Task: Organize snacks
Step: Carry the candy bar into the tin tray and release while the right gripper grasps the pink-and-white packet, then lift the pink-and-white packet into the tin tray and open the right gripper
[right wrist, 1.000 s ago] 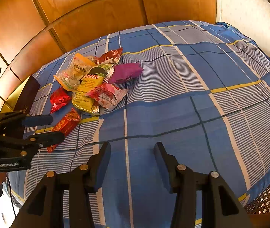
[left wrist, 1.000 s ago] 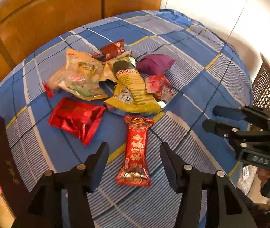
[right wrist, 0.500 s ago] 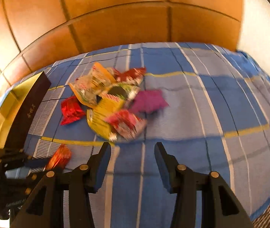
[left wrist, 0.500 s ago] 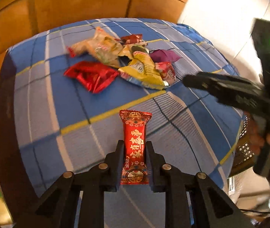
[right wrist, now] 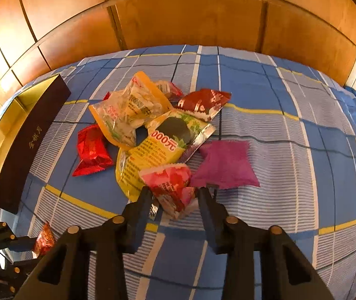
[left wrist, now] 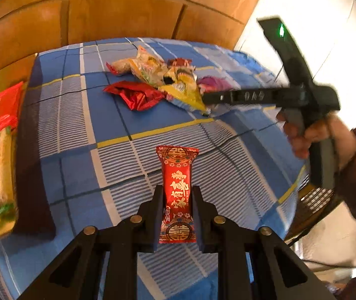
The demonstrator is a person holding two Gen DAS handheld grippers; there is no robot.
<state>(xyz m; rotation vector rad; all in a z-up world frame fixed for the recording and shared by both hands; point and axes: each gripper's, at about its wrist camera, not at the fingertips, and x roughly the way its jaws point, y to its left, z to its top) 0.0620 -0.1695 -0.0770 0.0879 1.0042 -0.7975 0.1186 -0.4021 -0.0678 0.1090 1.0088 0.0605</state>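
My left gripper (left wrist: pixel 176 195) is shut on a long red snack bar with gold characters (left wrist: pixel 176 175) and holds it above the blue checked cloth. The bar also shows at the lower left of the right wrist view (right wrist: pixel 43 239). My right gripper (right wrist: pixel 175 195) is open, its fingers on either side of a pink-red packet (right wrist: pixel 171 183) at the near edge of the snack pile. The pile holds a yellow bag (right wrist: pixel 152 150), a clear orange-edged bag (right wrist: pixel 127 110), a shiny red packet (right wrist: pixel 91 150), a purple packet (right wrist: pixel 224 165) and a dark red packet (right wrist: pixel 204 102).
A dark box with a gold inside (right wrist: pixel 25 140) lies at the left of the cloth; in the left wrist view it (left wrist: pixel 0 155) holds a red packet (left wrist: pixel 6 107). A wooden panel wall stands behind. A woven basket (left wrist: pixel 313 200) sits off the right edge.
My left gripper closed on the red bar and lifted it, swinging left toward the box. My right gripper moved forward to the pile and now straddles the pink-red packet.
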